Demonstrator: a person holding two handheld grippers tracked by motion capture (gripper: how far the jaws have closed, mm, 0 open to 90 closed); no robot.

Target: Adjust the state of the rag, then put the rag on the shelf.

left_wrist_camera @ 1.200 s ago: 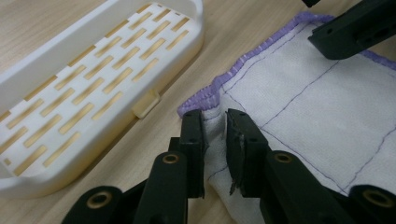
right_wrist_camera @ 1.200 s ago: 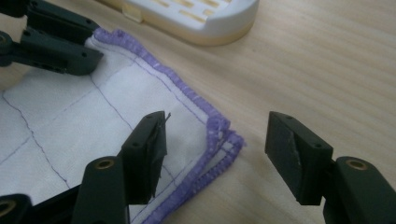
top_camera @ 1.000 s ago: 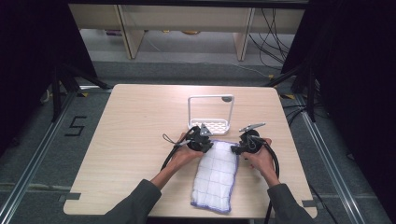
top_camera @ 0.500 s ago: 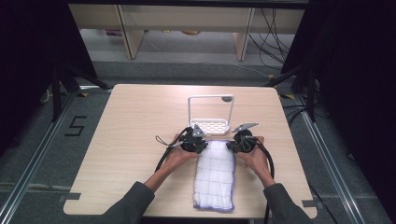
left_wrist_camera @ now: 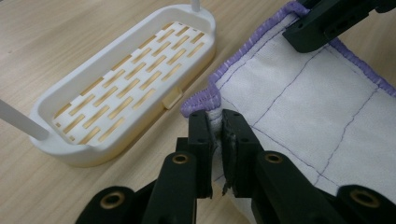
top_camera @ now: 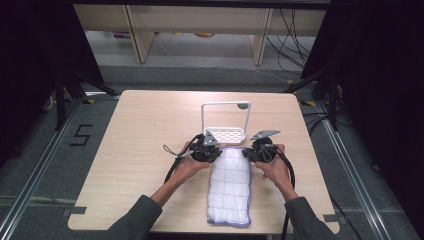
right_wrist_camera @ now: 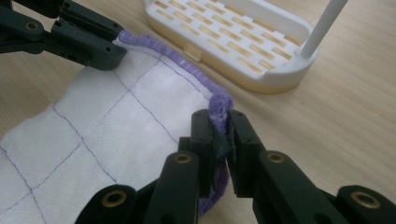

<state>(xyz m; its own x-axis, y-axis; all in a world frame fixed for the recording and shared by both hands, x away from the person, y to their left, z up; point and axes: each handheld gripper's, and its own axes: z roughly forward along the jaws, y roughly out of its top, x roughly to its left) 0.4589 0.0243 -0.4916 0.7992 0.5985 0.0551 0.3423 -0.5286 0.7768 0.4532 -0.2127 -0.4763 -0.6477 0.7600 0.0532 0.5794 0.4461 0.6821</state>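
A white cloth (top_camera: 229, 185) with purple stitching and a purple hem lies lengthwise on the table, its far end toward the rack. My left gripper (top_camera: 216, 152) is shut on the far left corner; in the left gripper view its jaws (left_wrist_camera: 215, 122) pinch the folded edge of the cloth (left_wrist_camera: 303, 107). My right gripper (top_camera: 246, 153) holds the far right corner. Its jaws have just been closing, and the right gripper view shows them (right_wrist_camera: 219, 122) pressed on the purple hem of the cloth (right_wrist_camera: 93, 130). Each gripper view also shows the other gripper at the opposite corner.
A white slotted tray (top_camera: 225, 134) with a tall wire frame stands just beyond the cloth's far edge, close to both grippers (left_wrist_camera: 126, 84) (right_wrist_camera: 233, 39). Bare wooden table (top_camera: 130, 130) spreads to the left and right. Cables trail back from both grippers.
Both hands have edged slightly toward the slotted tray, and the cloth's far end now lies straighter between them. Otherwise little differs.
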